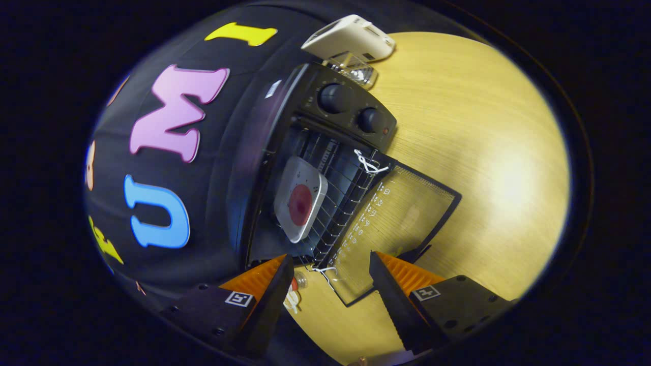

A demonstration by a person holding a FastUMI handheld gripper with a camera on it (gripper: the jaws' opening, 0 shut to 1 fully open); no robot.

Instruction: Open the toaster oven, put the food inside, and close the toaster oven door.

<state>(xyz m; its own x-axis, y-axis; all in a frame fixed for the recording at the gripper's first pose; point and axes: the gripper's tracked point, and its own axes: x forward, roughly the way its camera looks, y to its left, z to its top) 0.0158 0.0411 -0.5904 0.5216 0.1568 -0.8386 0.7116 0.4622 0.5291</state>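
Food in, door still down – closing is next.

Plate of food (300,204) sits on the rack inside the toaster oven (325,152); the oven's glass door (396,213) lies flat on the table (483,152). Gripper (330,284) is spread w/ nothing held, door's near corner btwn fingers. Prob. best: get under door's free edge, swing up smoothly, w/o snagging the string.

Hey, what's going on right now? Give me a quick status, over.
Gripper jaws open, empty. Plate on rack inside oven. Door down, not yet closed. Nothing blocking it.
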